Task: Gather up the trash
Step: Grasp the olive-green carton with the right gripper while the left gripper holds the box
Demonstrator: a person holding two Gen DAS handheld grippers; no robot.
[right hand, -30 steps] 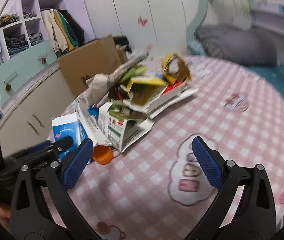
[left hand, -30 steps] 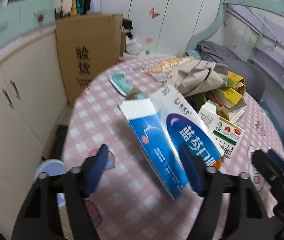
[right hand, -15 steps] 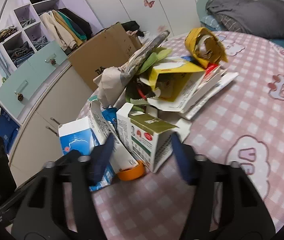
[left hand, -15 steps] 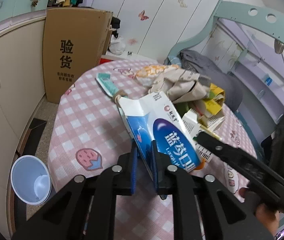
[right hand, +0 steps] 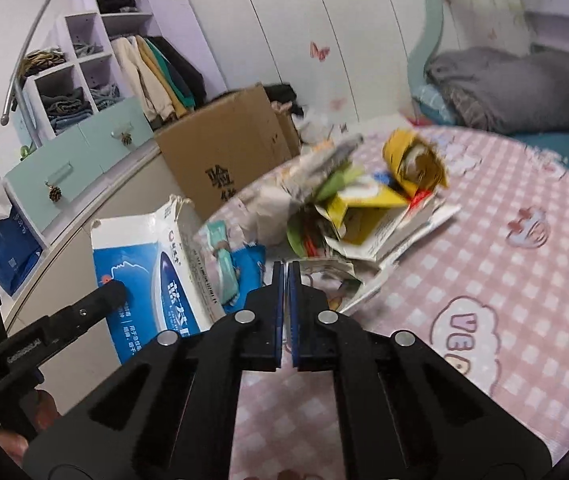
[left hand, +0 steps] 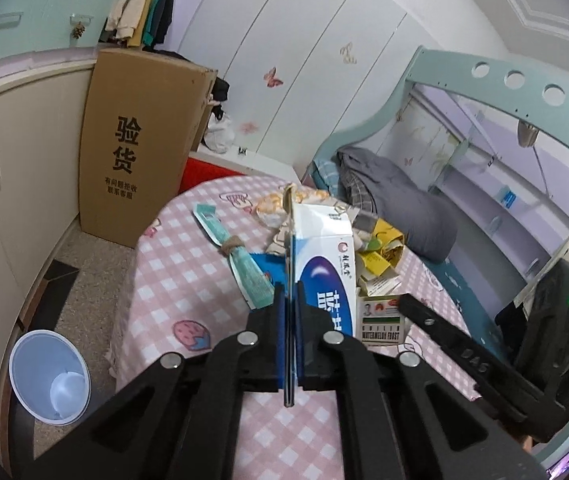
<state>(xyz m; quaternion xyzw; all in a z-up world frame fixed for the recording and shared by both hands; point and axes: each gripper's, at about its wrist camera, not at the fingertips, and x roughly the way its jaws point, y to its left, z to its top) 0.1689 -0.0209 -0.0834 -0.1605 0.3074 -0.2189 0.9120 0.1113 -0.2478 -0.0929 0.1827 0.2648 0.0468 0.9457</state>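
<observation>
While your left gripper [left hand: 291, 320] is clamped on the edge of the flattened blue-and-white cardboard medicine box [left hand: 322, 264], that box stands lifted off the round counter with the pink checked cloth [left hand: 172, 264], seen edge-on between the blue pads. From the right wrist view the same box [right hand: 144, 268] hangs at the counter's left edge, off to the side of the pile. Your right gripper [right hand: 286, 304] is closed with its pads almost touching and nothing visible between them; it hovers over the cloth just in front of the heap of crumpled paper and yellow cartons [right hand: 364, 204].

You look to be at the carry step: one piece is picked and not yet dropped. A white plastic bin with a bag liner [left hand: 46, 376] stands on the floor below the counter's left edge, the likely destination. The next move calls for swinging the left gripper out past the counter edge until the box sits above the bin mouth, then letting go. Mind that the box is wide and floppy, so it could catch the rim. Still waiting on the counter are the teal wrapper tied with twine [left hand: 236, 260] and the green-and-white small carton [left hand: 382, 320].
</observation>
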